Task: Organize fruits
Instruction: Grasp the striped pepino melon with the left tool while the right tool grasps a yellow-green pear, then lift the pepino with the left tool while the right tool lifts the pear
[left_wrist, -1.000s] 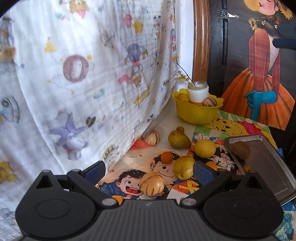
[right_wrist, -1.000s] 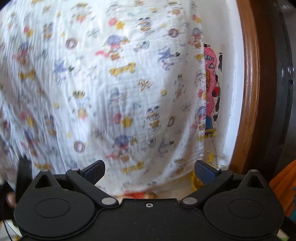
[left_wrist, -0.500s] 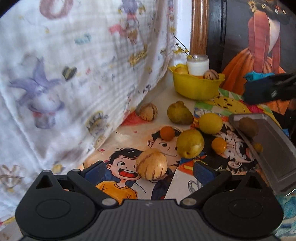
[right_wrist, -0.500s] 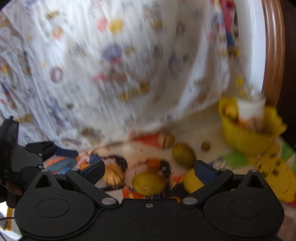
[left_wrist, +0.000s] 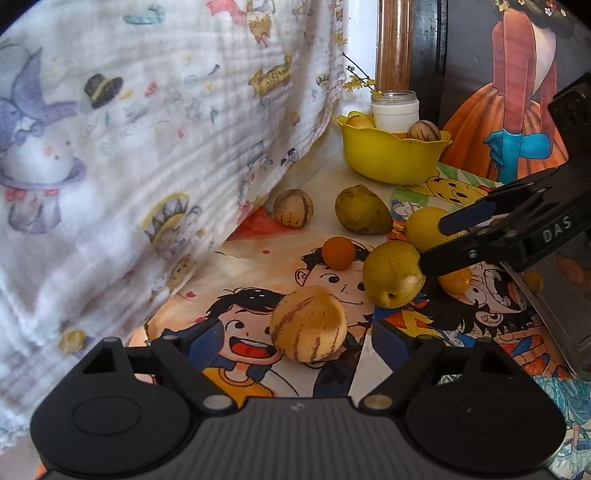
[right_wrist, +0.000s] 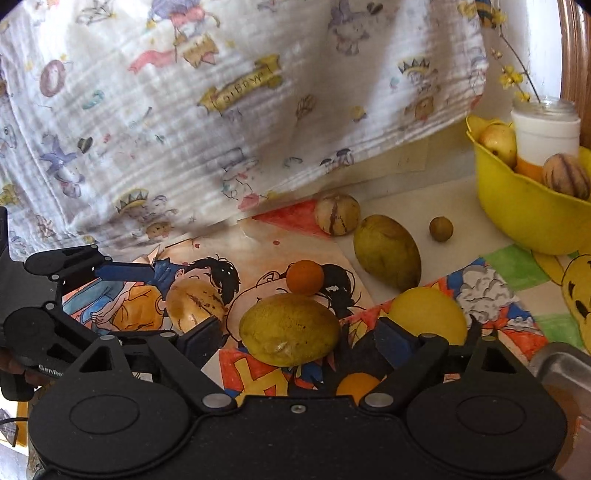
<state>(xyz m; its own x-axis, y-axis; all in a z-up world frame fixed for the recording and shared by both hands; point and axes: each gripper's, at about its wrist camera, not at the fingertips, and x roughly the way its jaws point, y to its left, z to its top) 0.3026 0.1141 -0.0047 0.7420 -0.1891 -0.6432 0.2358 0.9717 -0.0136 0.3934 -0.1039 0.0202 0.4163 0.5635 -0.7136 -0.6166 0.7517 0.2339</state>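
Several fruits lie on a cartoon-print mat. My left gripper (left_wrist: 299, 336) is open around a striped tan melon (left_wrist: 308, 324), its jaws standing on either side of it. My right gripper (right_wrist: 295, 338) is open around a yellow-green pear (right_wrist: 289, 329); the same pear (left_wrist: 393, 274) shows in the left wrist view with the right gripper (left_wrist: 436, 242) at it. Nearby lie a small orange (right_wrist: 305, 277), a lemon (right_wrist: 428, 314), a dark green pear (right_wrist: 388, 252) and another striped melon (right_wrist: 337, 214). A yellow bowl (right_wrist: 524, 218) holds more fruit.
A white jar (right_wrist: 546, 134) stands in the bowl at the back right. A printed cloth (right_wrist: 221, 110) hangs along the left and back. A metal tray (left_wrist: 557, 295) lies at the right. A small brown fruit (right_wrist: 441, 229) sits near the bowl.
Both grippers have dropped towards the mat. The left closed in on the striped melon; the right swung down from facing the cloth to the yellow-green pear.
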